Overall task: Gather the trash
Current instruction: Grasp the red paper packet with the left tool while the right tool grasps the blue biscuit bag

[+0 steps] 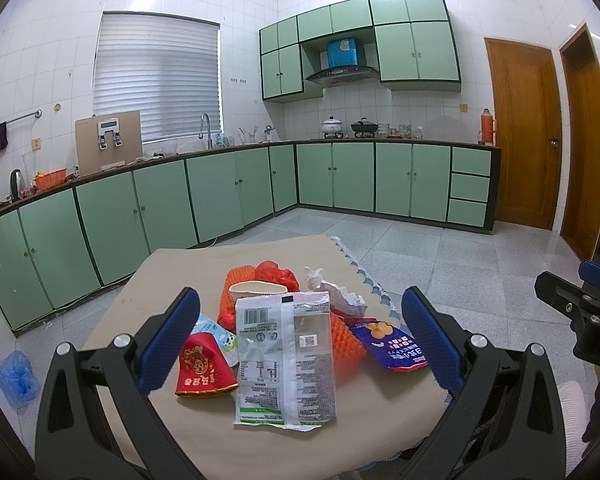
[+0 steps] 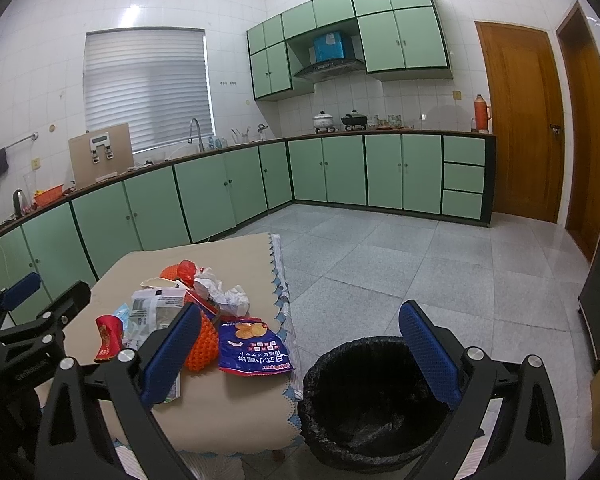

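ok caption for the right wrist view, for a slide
Open right claw above the bin, beside the trash-strewn table.

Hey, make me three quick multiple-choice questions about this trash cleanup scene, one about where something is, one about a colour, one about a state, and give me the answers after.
1. Where is the trash bin?
A. on the table
B. on the floor beside the table
C. on the kitchen counter

2. What colour is the snack bag nearest the bin?
A. blue
B. yellow
C. black

3. How is the left gripper?
A. shut on a paper cup
B. shut on nothing
C. open, holding nothing

Answers: 1 B, the black-lined bin stands on the tiles by the table's edge. 2 A, its printed face is blue. 3 C, its fingers stand wide apart over the white wrapper.
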Demonstrator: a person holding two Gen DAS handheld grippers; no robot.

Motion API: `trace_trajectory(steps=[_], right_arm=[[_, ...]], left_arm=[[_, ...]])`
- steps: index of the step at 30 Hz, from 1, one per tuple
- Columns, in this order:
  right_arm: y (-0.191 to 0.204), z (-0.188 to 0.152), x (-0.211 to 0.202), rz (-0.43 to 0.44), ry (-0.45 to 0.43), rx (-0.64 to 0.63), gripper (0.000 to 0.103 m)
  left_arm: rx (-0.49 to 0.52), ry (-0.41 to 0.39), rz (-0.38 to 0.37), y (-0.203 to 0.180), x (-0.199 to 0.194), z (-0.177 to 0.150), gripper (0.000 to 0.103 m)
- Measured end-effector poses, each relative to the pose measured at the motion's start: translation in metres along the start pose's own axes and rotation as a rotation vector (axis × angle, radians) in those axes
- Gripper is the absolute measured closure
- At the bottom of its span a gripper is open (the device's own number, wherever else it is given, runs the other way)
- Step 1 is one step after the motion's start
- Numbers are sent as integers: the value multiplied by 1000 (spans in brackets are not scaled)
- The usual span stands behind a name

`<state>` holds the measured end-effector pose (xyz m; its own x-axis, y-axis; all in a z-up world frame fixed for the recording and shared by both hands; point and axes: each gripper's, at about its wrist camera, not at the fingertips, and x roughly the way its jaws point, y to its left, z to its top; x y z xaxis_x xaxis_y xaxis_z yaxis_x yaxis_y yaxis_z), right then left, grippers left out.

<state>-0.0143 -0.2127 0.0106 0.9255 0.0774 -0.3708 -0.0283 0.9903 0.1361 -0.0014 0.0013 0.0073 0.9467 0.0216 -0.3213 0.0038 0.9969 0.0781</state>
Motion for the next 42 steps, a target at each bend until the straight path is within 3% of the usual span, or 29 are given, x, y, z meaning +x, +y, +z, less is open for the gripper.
trace_trajectory(steps=[8,18,25,33,42], right_arm=[[1,-9,24,16,24,22,6],[25,-20,63,68,41,-28,6],[55,-34,87,107,49,-77,9],[65,-43,103,87,76,-88,10],[66,-49,114,73,112,-94,10]], left_arm=[[19,-4,38,21,26,-3,5],[-23,25,141,79,55,-29,5],[-63,79,145,102,72,-65,5],[-86,155,142,115,97,-95,5],[-83,185,152,110,127,-94,5]])
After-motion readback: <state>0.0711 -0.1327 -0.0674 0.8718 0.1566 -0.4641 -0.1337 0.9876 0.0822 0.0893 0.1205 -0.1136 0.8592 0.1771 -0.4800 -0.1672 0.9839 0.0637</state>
